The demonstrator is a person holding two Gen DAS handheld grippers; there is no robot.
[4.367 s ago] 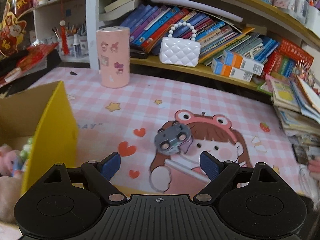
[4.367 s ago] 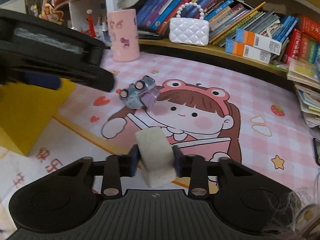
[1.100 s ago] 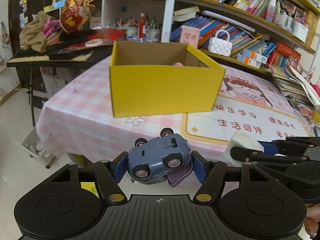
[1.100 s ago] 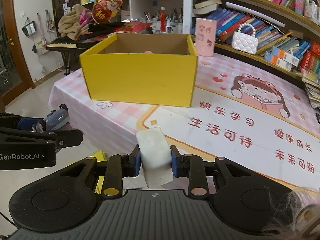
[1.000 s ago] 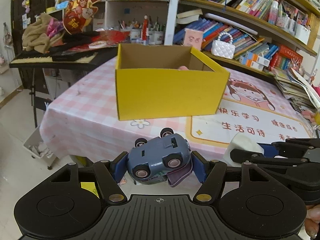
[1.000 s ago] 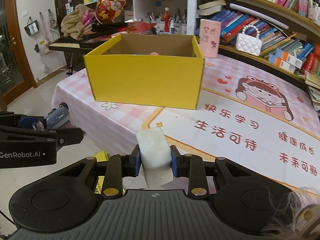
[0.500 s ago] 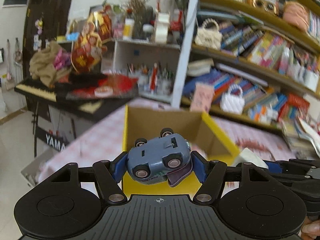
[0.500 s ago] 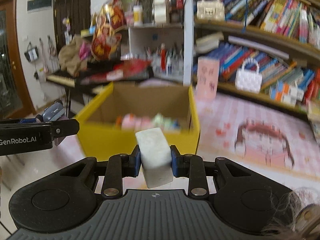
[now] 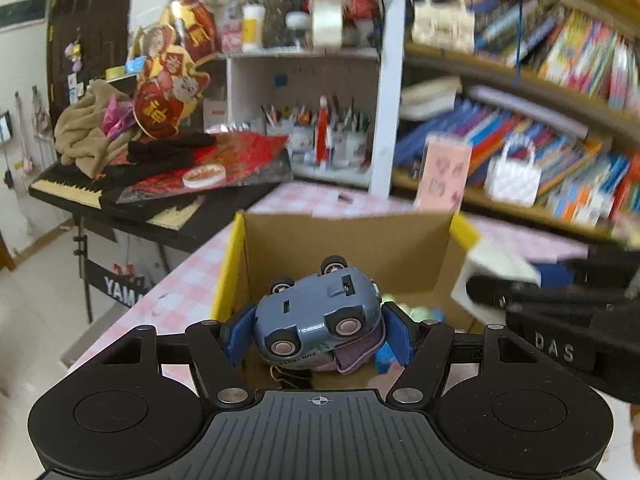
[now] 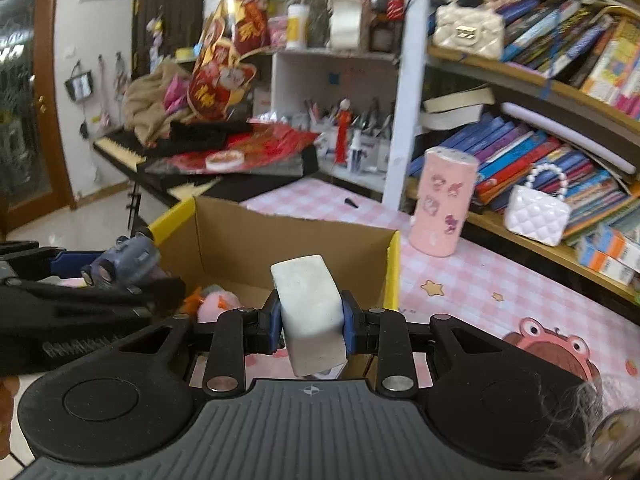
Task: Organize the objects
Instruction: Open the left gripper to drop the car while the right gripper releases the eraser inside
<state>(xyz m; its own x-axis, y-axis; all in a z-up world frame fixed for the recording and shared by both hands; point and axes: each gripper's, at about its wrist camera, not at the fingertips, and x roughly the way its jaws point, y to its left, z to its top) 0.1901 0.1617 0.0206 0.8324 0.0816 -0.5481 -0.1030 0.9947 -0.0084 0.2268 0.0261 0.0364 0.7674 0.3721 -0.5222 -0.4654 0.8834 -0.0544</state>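
My left gripper [image 9: 318, 330] is shut on a blue-grey toy car [image 9: 316, 314], held upside down over the near left part of the open yellow cardboard box [image 9: 228, 264]. My right gripper [image 10: 308, 320] is shut on a white block [image 10: 310, 304] and holds it over the box [image 10: 394, 268] near its right wall. The right gripper and white block also show in the left wrist view [image 9: 494, 270], the left gripper and car in the right wrist view [image 10: 124, 262]. Soft toys, one pink [image 10: 218, 304], lie inside the box.
The box stands on a pink checked tablecloth [image 10: 480, 280]. A pink cylinder [image 10: 444, 204] and a white quilted purse [image 10: 536, 216] stand behind it by bookshelves. A keyboard piled with cloth and red decorations [image 10: 192, 148] is at the left.
Both grippers rose from in front of the table and moved forward over the open box, each still holding its object. The box's inside now shows below them.
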